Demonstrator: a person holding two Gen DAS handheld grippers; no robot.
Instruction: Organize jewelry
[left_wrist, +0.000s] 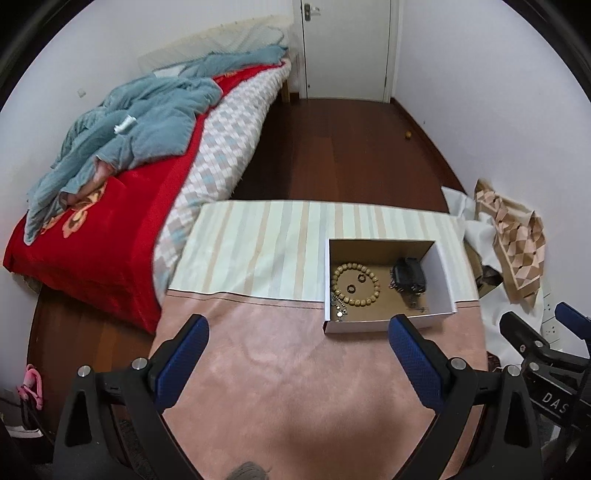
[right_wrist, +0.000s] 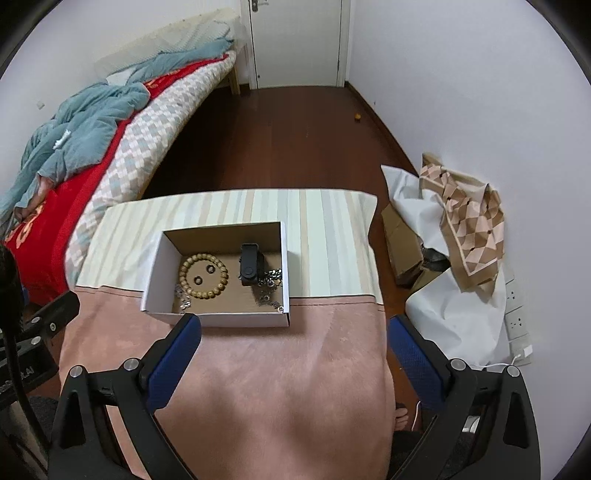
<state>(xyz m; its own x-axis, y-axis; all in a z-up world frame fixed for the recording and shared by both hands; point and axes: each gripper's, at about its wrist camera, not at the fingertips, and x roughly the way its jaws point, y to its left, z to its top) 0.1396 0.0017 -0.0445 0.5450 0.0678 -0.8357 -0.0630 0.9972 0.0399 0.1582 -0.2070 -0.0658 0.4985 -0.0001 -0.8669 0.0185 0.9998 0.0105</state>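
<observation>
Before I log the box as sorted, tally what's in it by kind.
Cardboard box contents, from both wrist views:
Wooden bead bracelet: 1
Small dark rings inside the bracelet loop: 2
Black watch: 1
Silver chain pieces: 2 clusters, one at the left, one at the right; too tangled to count separately
Total: 6

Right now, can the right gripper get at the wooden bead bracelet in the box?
Probably yes. The right gripper is open and empty, the box has no lid, and the bead bracelet lies uncovered, though its near wall must be cleared from above.
</observation>
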